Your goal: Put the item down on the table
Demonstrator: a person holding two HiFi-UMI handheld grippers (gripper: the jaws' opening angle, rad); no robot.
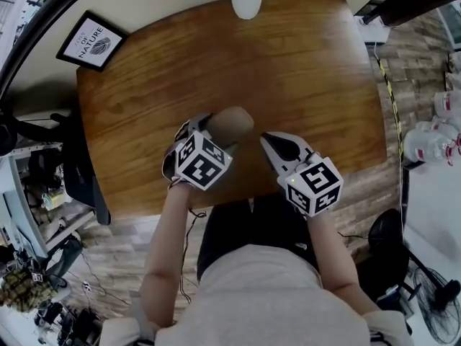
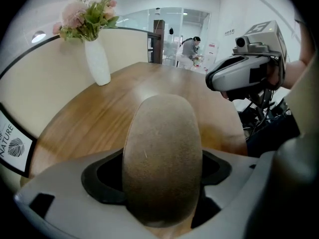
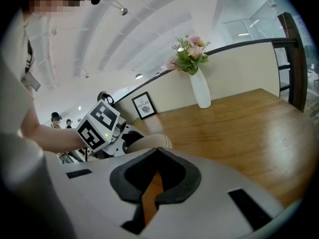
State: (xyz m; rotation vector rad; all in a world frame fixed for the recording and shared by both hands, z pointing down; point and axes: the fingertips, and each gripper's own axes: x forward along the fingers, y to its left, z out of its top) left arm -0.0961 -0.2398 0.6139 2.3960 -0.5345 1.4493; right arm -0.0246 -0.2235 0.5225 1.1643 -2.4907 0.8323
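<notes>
Item (image 1: 232, 125), tan, rounded | pinched in left claw (image 2: 162, 183) | by table (image 1: 288, 63) near edge | right claw (image 3: 158, 153) pressed together, empty, beside it.

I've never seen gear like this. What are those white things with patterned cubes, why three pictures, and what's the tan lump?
There is no robot here. A person holds a two-jawed clamp in each hand, and the cubes are part of them. One picture comes from a camera on the person's head, looking down. The other two come from cameras riding on the clamps. On the wooden table stands a white vase of flowers, with a framed print near the table's corner. The left gripper is clamped on the tan lump. The right gripper is shut and empty.
</notes>
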